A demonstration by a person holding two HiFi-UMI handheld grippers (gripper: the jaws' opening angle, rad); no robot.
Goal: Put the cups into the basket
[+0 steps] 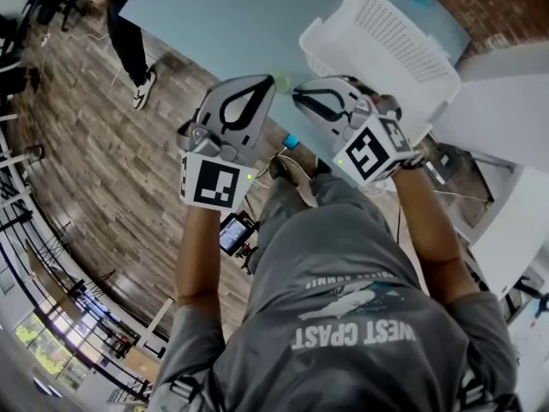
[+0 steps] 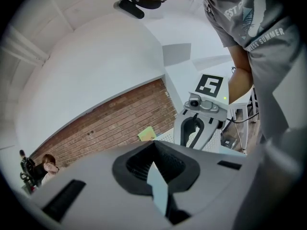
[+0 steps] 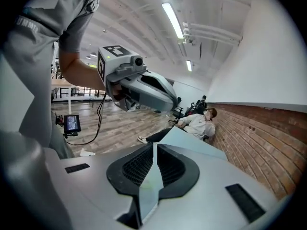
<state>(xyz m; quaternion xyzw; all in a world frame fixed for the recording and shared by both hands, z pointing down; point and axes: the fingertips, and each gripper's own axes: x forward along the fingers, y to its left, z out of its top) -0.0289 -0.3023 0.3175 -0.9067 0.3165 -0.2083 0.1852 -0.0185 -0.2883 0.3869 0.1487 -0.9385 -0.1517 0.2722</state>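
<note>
Left gripper (image 1: pixel 268 84) and right gripper (image 1: pixel 300 93): jaws closed, empty. Risk: the right gripper may knock the nearby basket (image 1: pixel 390 45) off the desk (image 1: pixel 214 15).

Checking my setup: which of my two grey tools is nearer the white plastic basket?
The right tool, beside the white perforated plastic basket's corner; the left tool lies farther, at the pale blue table's edge.
</note>
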